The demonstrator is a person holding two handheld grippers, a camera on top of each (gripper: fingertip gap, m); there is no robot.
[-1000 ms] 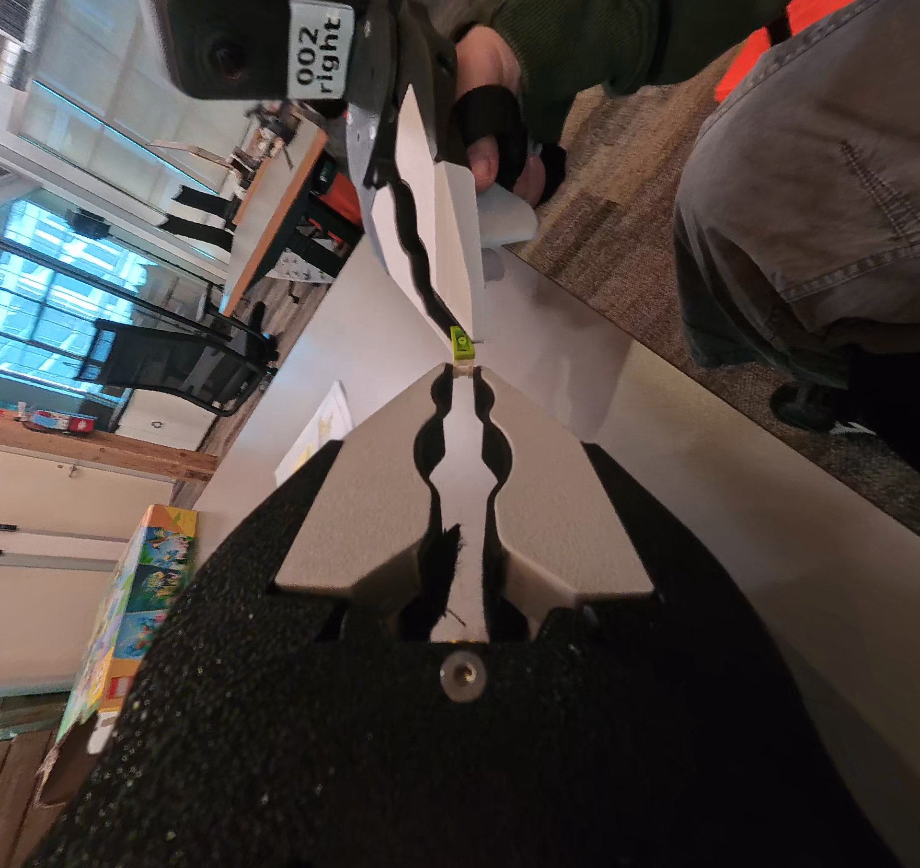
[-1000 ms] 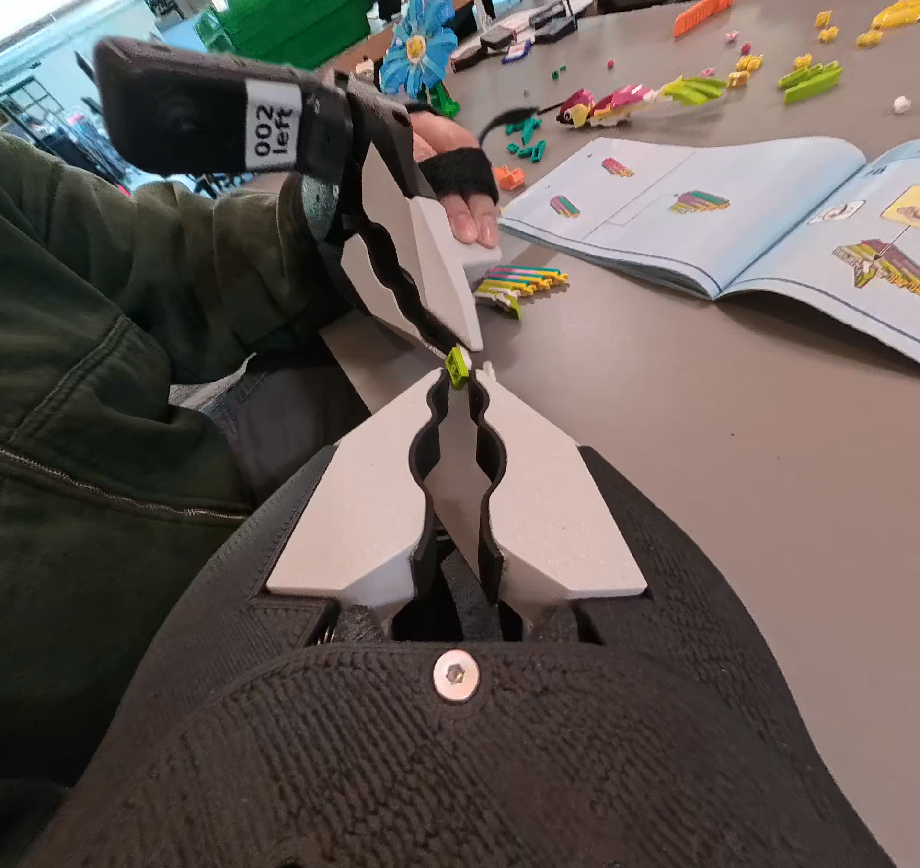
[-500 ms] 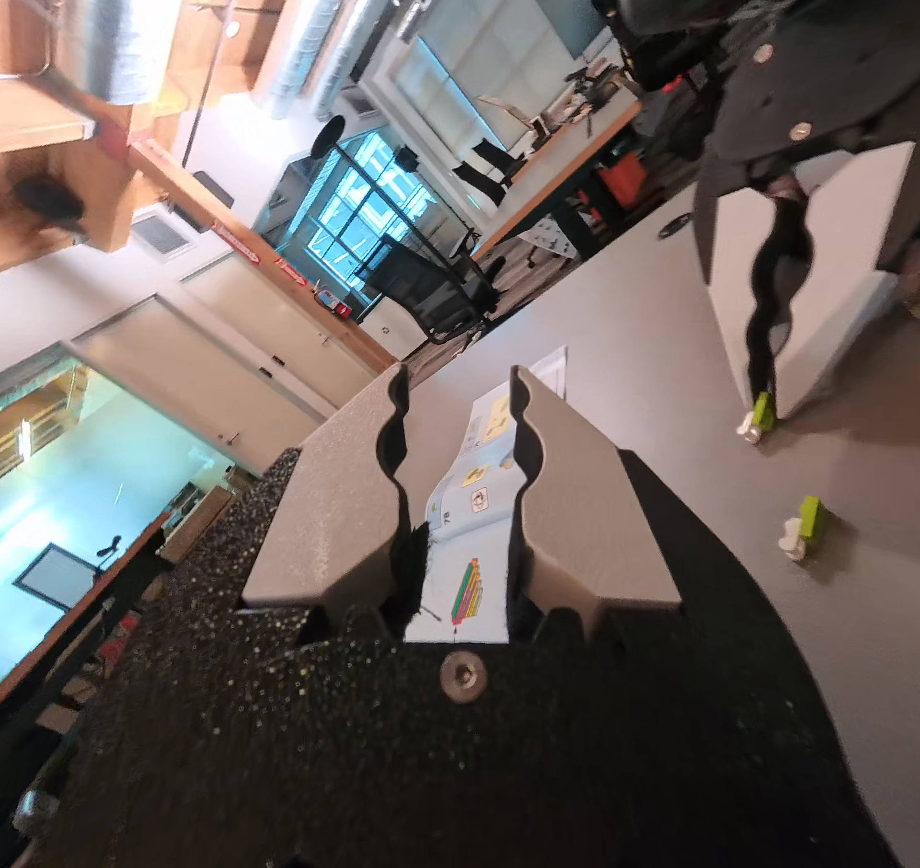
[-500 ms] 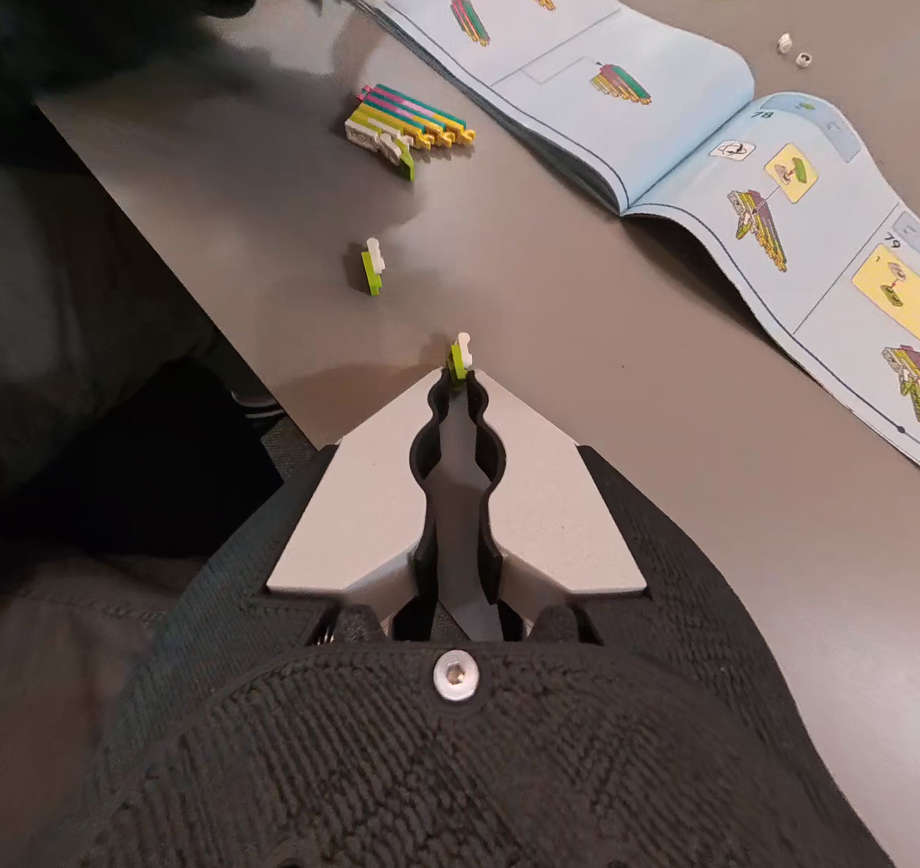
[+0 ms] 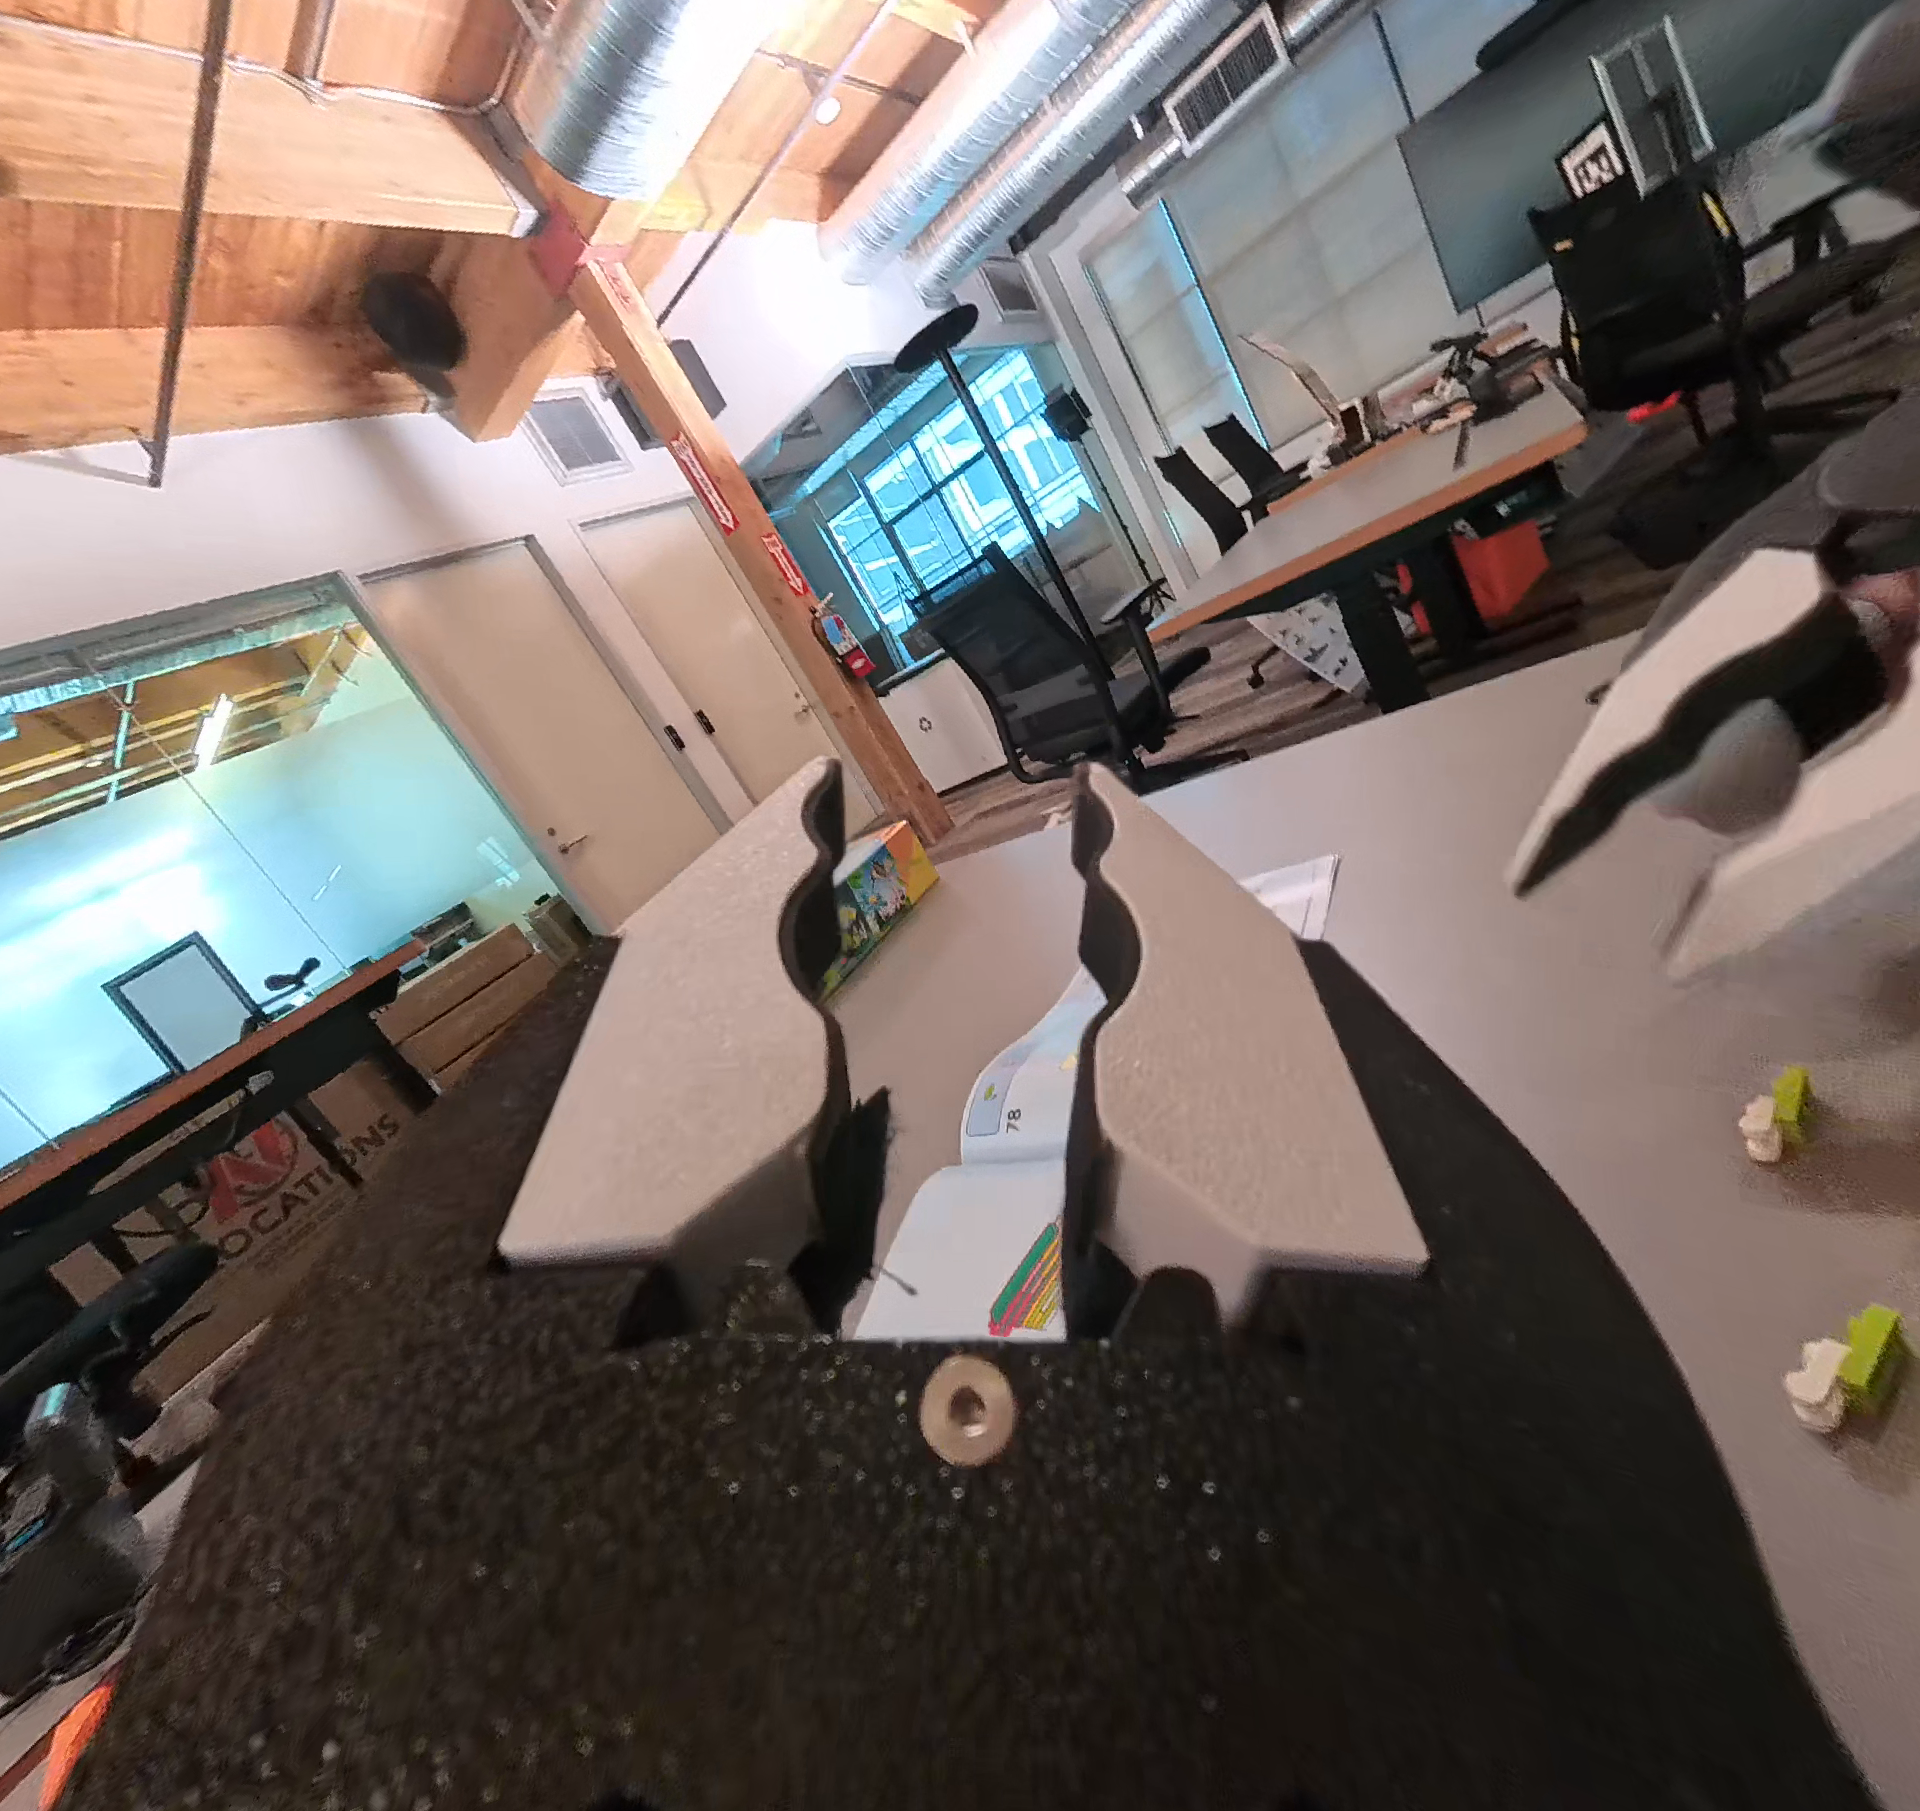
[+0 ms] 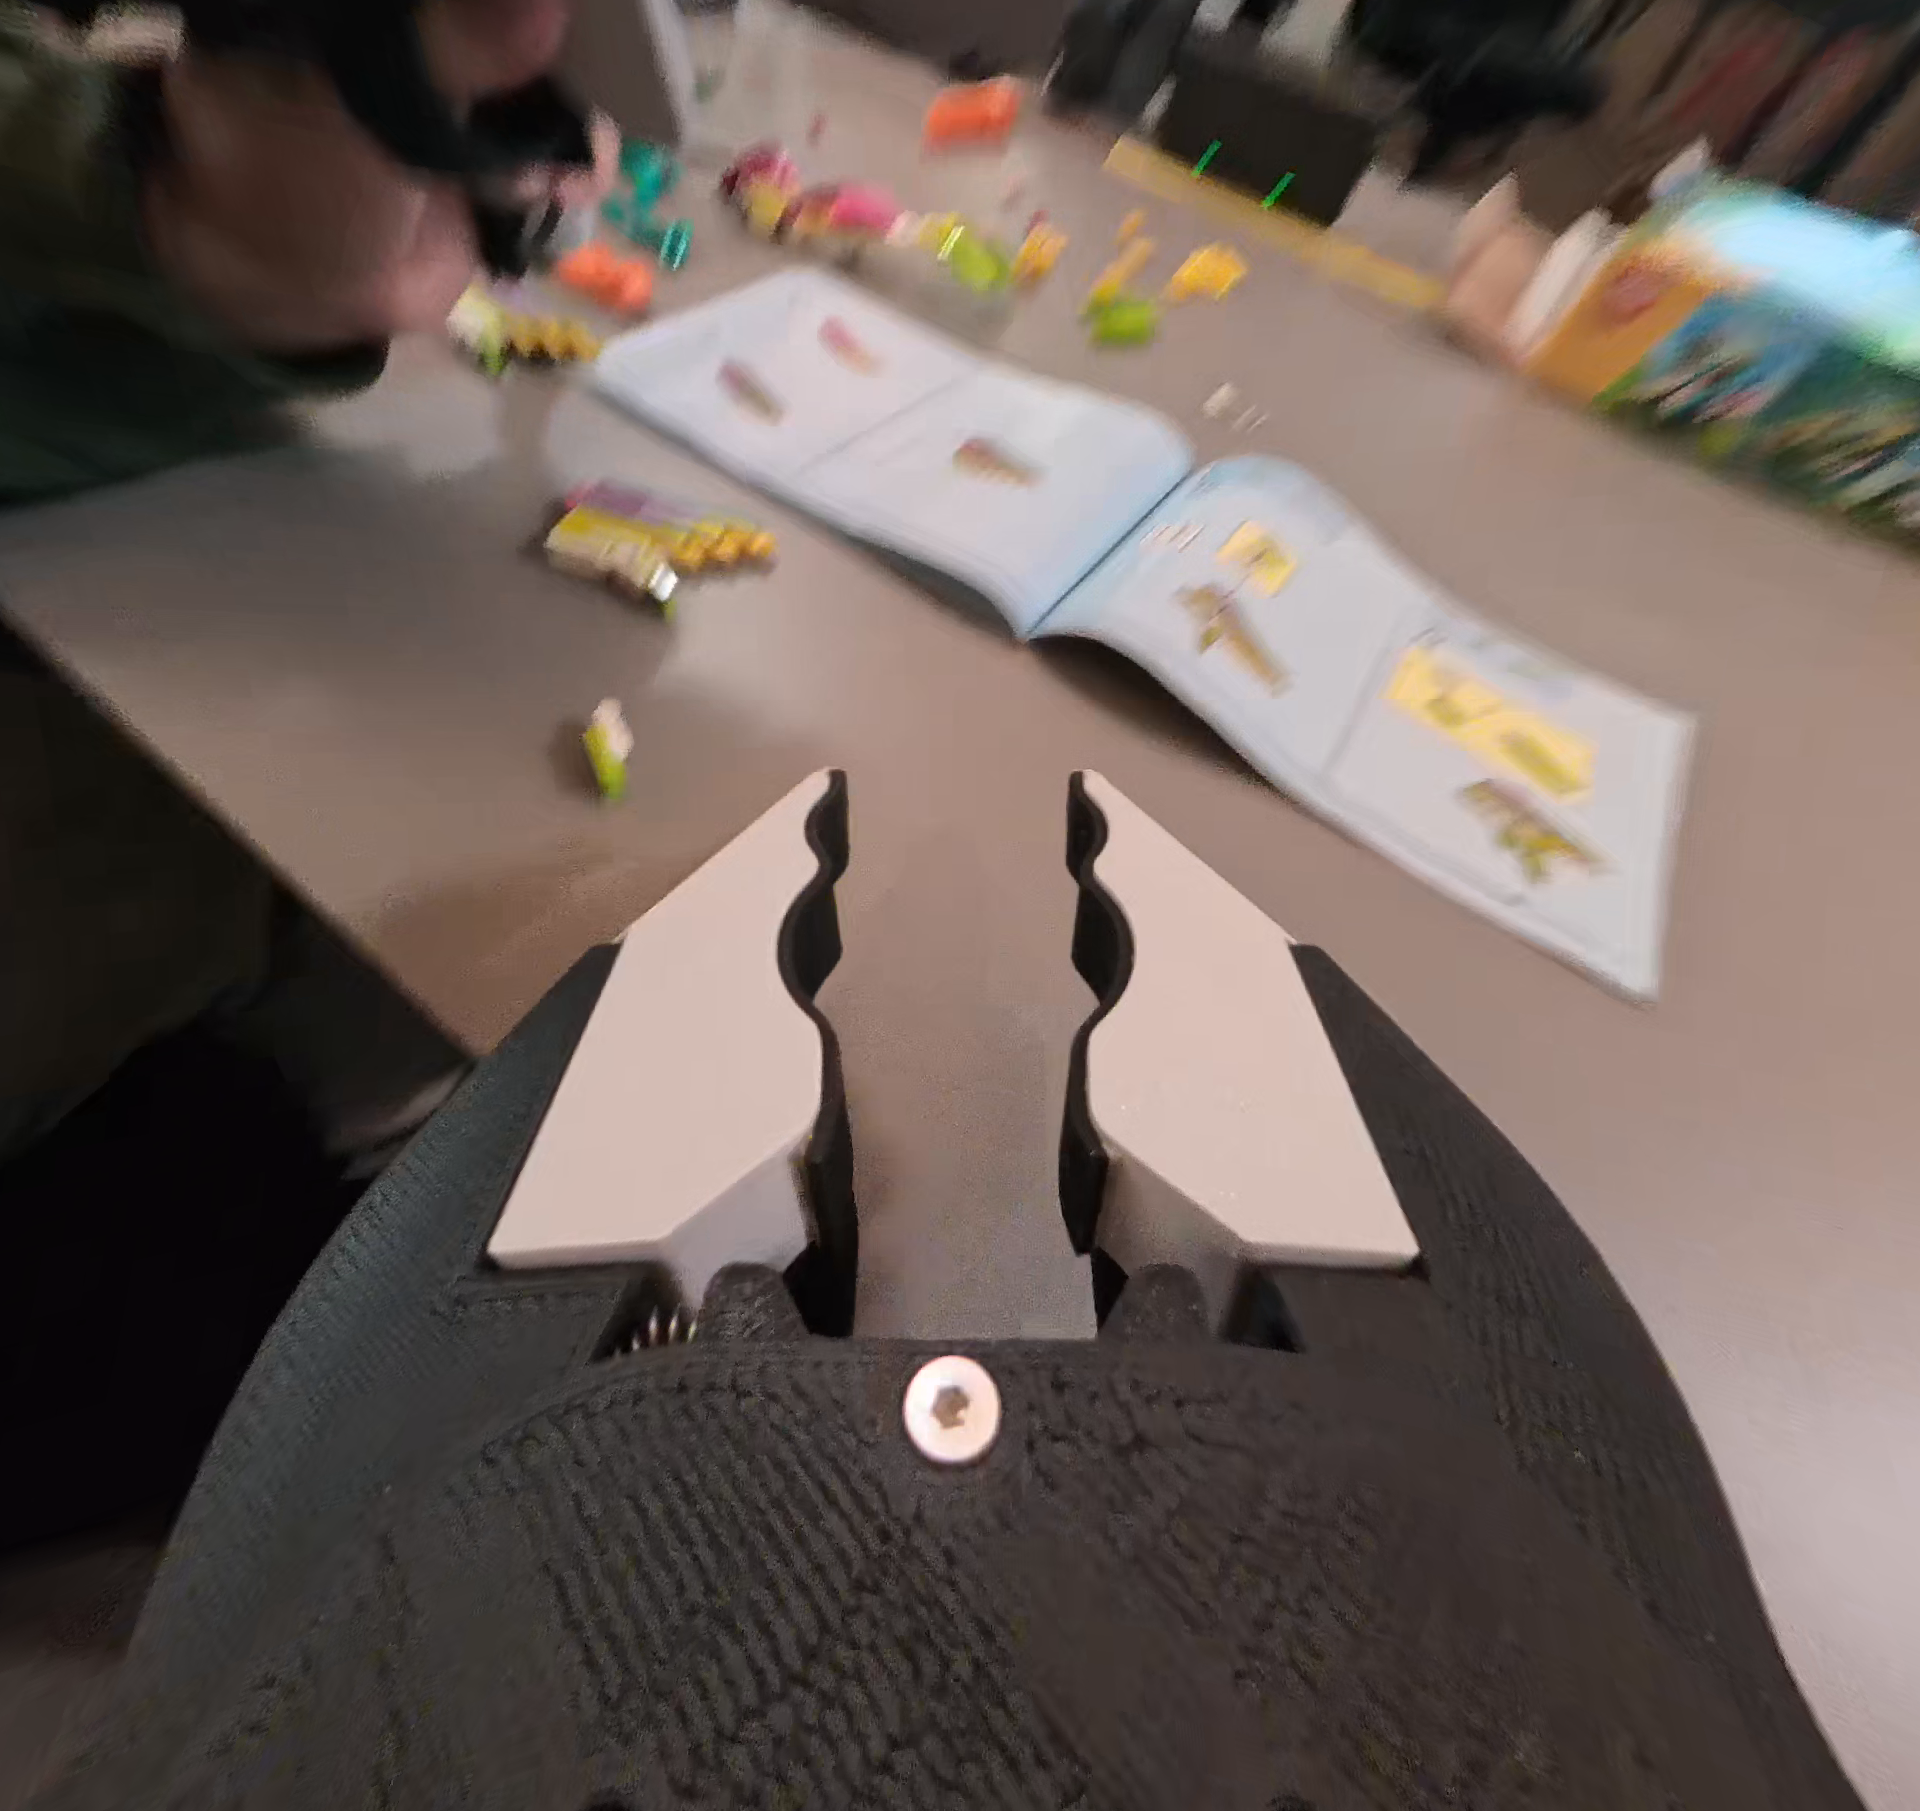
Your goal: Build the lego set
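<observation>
My left gripper (image 5: 951, 793) is open and empty, raised over the grey table (image 5: 1538, 1242). Two small lime-and-white lego pieces lie on the table to its right, one farther (image 5: 1779, 1127) and one nearer (image 5: 1849, 1366). My right gripper (image 6: 954, 785) is open and empty above the table's near edge. It also shows blurred at the right of the left wrist view (image 5: 1600, 914). One lime-and-white piece (image 6: 608, 748) lies ahead and left of it. A striped multi-coloured lego assembly (image 6: 655, 540) lies farther left. The right wrist view is motion-blurred.
An open instruction booklet (image 6: 1039, 514) lies ahead and to the right. The lego box (image 6: 1766, 359) stands at the far right, also in the left wrist view (image 5: 878, 888). Loose coloured bricks (image 6: 966, 244) lie behind the booklet. A person's hand and green sleeve (image 6: 208, 307) are at upper left.
One second ago both grippers pinched one small lime-and-white piece. The left opened and drew away. The right has now opened too and lifted back; that piece lies on the table.
</observation>
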